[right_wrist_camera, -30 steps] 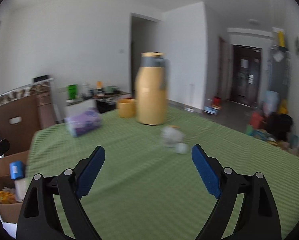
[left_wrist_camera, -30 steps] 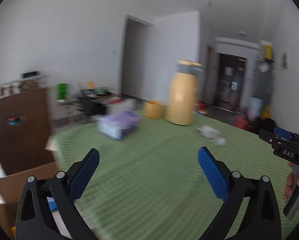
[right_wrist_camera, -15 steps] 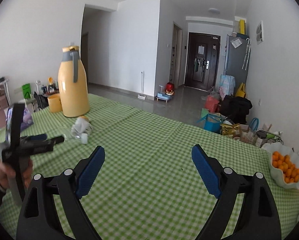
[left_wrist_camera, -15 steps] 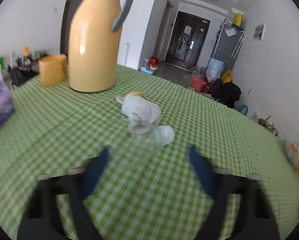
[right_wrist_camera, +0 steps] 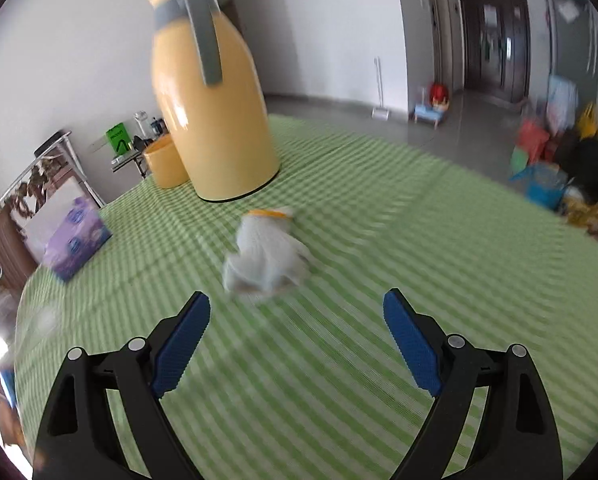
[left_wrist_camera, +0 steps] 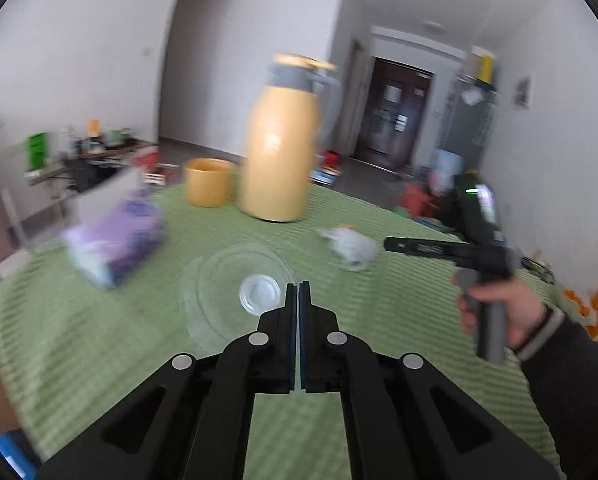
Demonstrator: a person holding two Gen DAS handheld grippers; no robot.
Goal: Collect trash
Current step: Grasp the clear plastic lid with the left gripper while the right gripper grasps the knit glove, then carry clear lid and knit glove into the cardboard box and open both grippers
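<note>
Two grippers up: left gripper (left_wrist_camera: 298, 300) pinches the rim of a clear plastic cup (left_wrist_camera: 235, 294), lifted over the green tablecloth (left_wrist_camera: 339, 420). Right gripper (right_wrist_camera: 295, 344) gapes wide, aimed at the crumpled white wrapper (right_wrist_camera: 265, 258) near the yellow thermos (right_wrist_camera: 209, 96). Next: descend, straddle it, close.

No legible text, green box (right_wrist_camera: 118, 136) label blurred, purple pack (right_wrist_camera: 77, 238) print unreadable

left gripper (left_wrist_camera: 298, 292) fingers pinched on clear plastic cup (left_wrist_camera: 235, 292) rim, crumpled white trash (left_wrist_camera: 349, 249) beyond, yellow thermos (left_wrist_camera: 281, 140) behind
</note>
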